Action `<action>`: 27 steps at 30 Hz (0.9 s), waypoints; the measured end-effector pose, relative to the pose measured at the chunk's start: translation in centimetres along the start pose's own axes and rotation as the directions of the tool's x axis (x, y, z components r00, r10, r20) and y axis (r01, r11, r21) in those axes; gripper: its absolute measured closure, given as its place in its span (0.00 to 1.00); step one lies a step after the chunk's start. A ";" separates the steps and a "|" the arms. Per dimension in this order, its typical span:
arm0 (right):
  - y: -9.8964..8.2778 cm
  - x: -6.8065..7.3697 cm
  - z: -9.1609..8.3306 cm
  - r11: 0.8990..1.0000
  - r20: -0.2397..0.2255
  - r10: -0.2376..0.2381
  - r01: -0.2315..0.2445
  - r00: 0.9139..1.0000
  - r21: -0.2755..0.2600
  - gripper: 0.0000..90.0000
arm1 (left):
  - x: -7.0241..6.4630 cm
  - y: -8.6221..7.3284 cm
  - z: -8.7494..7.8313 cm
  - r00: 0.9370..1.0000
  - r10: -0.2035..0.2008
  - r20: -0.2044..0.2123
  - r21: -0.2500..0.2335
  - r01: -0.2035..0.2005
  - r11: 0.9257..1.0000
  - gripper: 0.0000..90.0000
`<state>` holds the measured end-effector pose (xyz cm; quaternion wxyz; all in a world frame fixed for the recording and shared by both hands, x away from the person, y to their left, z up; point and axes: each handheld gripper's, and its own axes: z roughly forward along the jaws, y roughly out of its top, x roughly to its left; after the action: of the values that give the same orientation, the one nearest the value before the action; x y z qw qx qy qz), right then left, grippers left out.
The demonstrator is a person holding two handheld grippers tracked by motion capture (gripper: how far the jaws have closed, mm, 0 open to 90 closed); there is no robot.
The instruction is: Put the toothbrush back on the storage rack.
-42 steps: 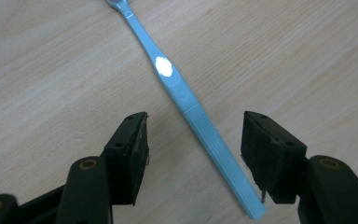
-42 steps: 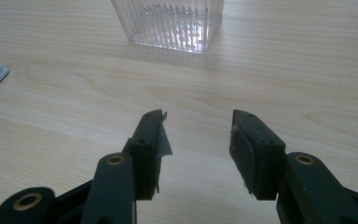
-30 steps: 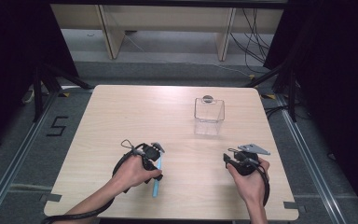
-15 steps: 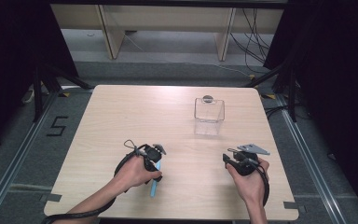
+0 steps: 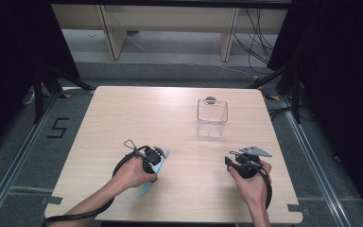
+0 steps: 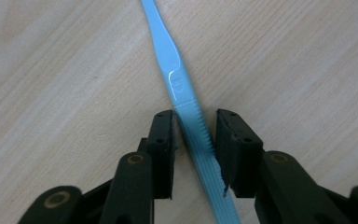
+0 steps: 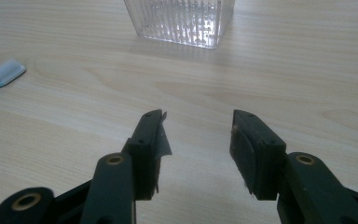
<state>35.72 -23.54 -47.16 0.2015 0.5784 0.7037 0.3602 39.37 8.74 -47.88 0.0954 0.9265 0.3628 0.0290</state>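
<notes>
A light blue toothbrush (image 6: 179, 88) lies flat on the wooden table (image 5: 123, 118). It is on the near side of the table, well away from the clear plastic cup (image 5: 211, 116), which stands farther back. A small round grey thing (image 5: 211, 100) sits just behind the cup.

The left gripper (image 5: 157, 156) is down over the toothbrush. In the left gripper view its two black jaws stand one on each side of the ribbed handle. The jaws have just been closing in. One jaw looks like it touches the handle. A thin gap shows at the other jaw, so the brush is between them but not squeezed yet. The brush still lies on the wood.

The right gripper (image 5: 236, 160) rests on the table near the front edge, well to the side of the toothbrush. Its jaws are apart and nothing is between them. In the right gripper view they point toward the cup, and the white bristle end of the toothbrush shows off to the side.
</notes>
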 end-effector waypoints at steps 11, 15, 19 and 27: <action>-0.1 0.2 0.1 1.000 0.002 -0.019 0.019 1.000 0.009 0.61 | 0.9 -0.4 -0.1 0.997 0.073 0.002 0.017 -0.073 0.997 0.86; -0.1 0.0 0.3 0.999 -0.010 -0.043 0.043 0.999 0.000 0.61 | 1.0 -0.6 -0.1 0.995 0.096 0.006 -0.002 -0.096 0.995 0.87; -0.2 0.0 0.4 0.999 -0.008 -0.046 0.046 0.999 0.002 0.60 | 1.4 -1.0 -0.2 0.994 0.105 0.012 -0.023 -0.105 0.994 0.87; -0.3 0.3 0.6 0.999 -0.015 -0.047 0.047 0.999 0.003 0.60 | 1.8 -1.6 -0.8 0.995 0.102 0.023 -0.093 -0.100 0.991 0.87</action>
<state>35.88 -23.08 -47.70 0.2034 0.5594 0.7191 0.3585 39.53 11.20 -47.43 0.1411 0.9386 0.3125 0.0376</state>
